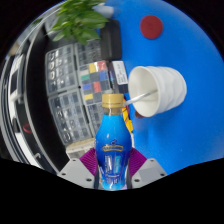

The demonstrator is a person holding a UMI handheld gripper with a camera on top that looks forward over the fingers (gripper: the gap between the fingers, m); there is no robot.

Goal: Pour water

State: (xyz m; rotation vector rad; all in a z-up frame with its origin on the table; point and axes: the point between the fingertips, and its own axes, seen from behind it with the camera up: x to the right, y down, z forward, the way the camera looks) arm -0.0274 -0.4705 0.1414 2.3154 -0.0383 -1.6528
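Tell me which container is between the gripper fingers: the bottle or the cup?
The blue bottle with the gold cap; the fingers press its sides. The white cup lies beyond it.

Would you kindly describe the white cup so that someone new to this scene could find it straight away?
Start at the blue surface ahead of the gripper, whose fingers clamp a blue bottle. Just beyond the bottle's orange cap stands the white cup, seen tilted with its open mouth facing the bottle. It is the only plain white vessel there, unlike the red disc farther off.
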